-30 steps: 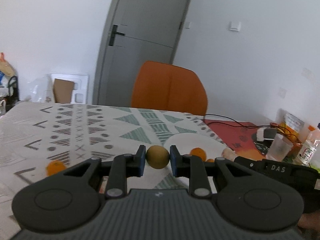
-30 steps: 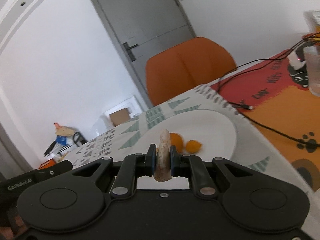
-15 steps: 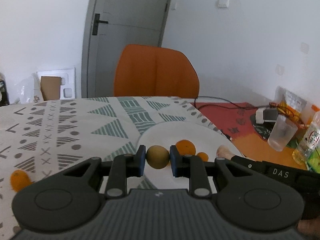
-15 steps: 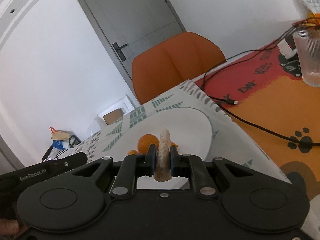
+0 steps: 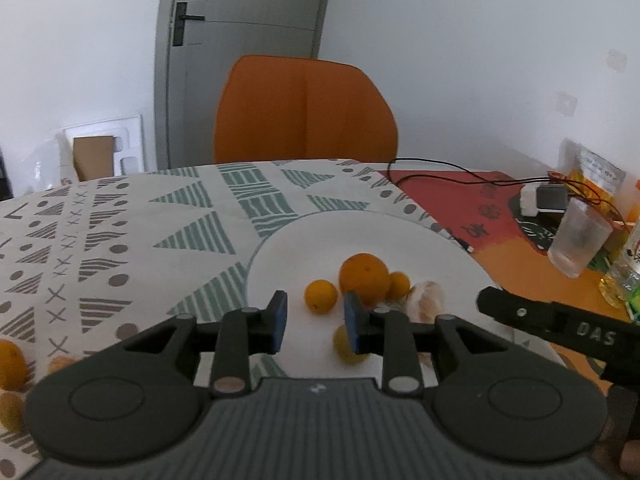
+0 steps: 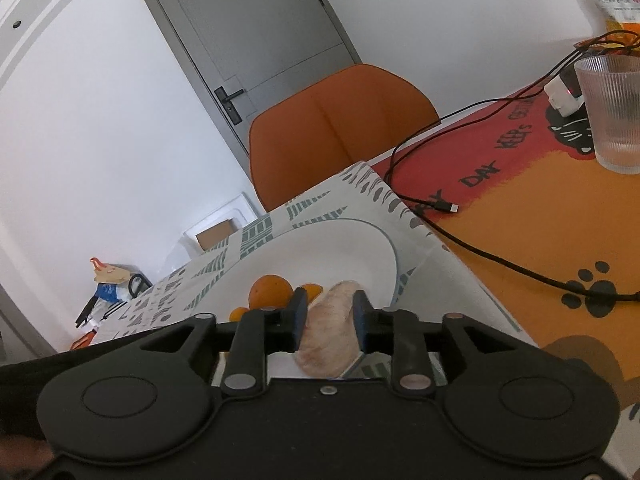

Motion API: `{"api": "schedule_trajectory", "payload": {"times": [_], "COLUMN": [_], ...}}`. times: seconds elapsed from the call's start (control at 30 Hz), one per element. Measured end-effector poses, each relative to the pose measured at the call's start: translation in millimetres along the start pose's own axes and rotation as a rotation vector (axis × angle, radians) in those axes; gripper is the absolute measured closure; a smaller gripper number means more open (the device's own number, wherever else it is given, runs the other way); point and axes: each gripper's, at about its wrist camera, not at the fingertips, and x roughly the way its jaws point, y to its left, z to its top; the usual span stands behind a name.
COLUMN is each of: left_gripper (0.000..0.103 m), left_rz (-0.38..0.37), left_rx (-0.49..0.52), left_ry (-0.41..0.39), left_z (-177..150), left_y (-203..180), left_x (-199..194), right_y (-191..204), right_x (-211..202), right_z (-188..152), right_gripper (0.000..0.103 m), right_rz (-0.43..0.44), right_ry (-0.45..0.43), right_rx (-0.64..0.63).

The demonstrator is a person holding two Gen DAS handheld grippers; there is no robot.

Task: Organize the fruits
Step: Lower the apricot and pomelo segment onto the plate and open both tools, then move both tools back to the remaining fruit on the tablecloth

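Observation:
A white plate (image 5: 320, 232) lies on the patterned tablecloth. On it sit a large orange (image 5: 363, 276), two small oranges (image 5: 320, 295), a yellow-brown round fruit (image 5: 347, 345) and a pale peeled piece (image 5: 426, 299). My left gripper (image 5: 315, 322) is open above the plate's near side, with the round fruit lying below its right finger. My right gripper (image 6: 327, 316) is open around the pale peeled piece (image 6: 330, 332), which rests on the plate (image 6: 352, 248); the large orange (image 6: 270, 290) is just beyond.
Loose oranges (image 5: 12, 364) lie on the cloth at the left. An orange chair (image 5: 304, 112) stands behind the table. A glass (image 5: 578, 242), a charger with cables (image 5: 540, 198) and bottles are on the orange mat at the right.
Both grippers have opened over the plate. The left one let go of the round fruit, now lying on the plate. The right one released the pale piece onto the plate.

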Motion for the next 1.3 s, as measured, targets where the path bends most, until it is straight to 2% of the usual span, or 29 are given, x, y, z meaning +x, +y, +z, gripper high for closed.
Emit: {"api": "schedule_trajectory", "payload": {"times": [0.1, 0.23, 0.3, 0.5, 0.57, 0.63, 0.9, 1.03, 1.1, 1.3], "left_gripper": [0.065, 0.050, 0.044, 0.026, 0.021, 0.019, 0.017, 0.010, 0.009, 0.008], "left_rz": [0.031, 0.057, 0.061, 0.091, 0.107, 0.127, 0.159, 0.192, 0.191, 0.197], "left_rx": [0.004, 0.001, -0.001, 0.008, -0.004, -0.018, -0.066, -0.083, -0.080, -0.094], "left_ry": [-0.001, -0.023, -0.033, -0.070, -0.096, -0.112, -0.141, -0.163, -0.171, -0.179], "left_z": [1.5, 1.9, 1.0, 0.3, 1.2, 1.4, -6.7, -11.2, -14.2, -27.5], "left_y": [1.9, 3.9, 4.4, 8.6, 13.2, 18.5, 41.5, 51.0, 55.6, 72.9], "left_x": [-4.3, -14.0, -19.2, -37.3, -46.0, -54.5, -83.4, -96.2, -103.9, -124.7], "right_y": [-1.3, 0.0, 2.0, 7.9, 10.9, 14.4, 32.4, 44.9, 54.2, 75.5], "right_x": [-1.0, -3.1, -6.1, -11.7, -13.2, -15.5, -31.6, -37.7, -41.9, -57.1], "right_z": [0.3, 1.8, 2.0, 1.7, 2.0, 3.0, 6.2, 4.0, 2.4, -1.5], "right_gripper": [0.073, 0.071, 0.061, 0.049, 0.048, 0.045, 0.023, 0.014, 0.006, 0.000], "right_rz": [0.020, 0.032, 0.025, 0.034, 0.039, 0.049, 0.039, 0.031, 0.033, 0.039], "right_ry": [-0.001, -0.004, -0.014, -0.018, -0.016, -0.021, -0.048, -0.054, -0.052, -0.063], "right_rx": [0.011, 0.011, 0.005, -0.001, -0.010, -0.020, -0.073, -0.116, -0.147, -0.201]}}
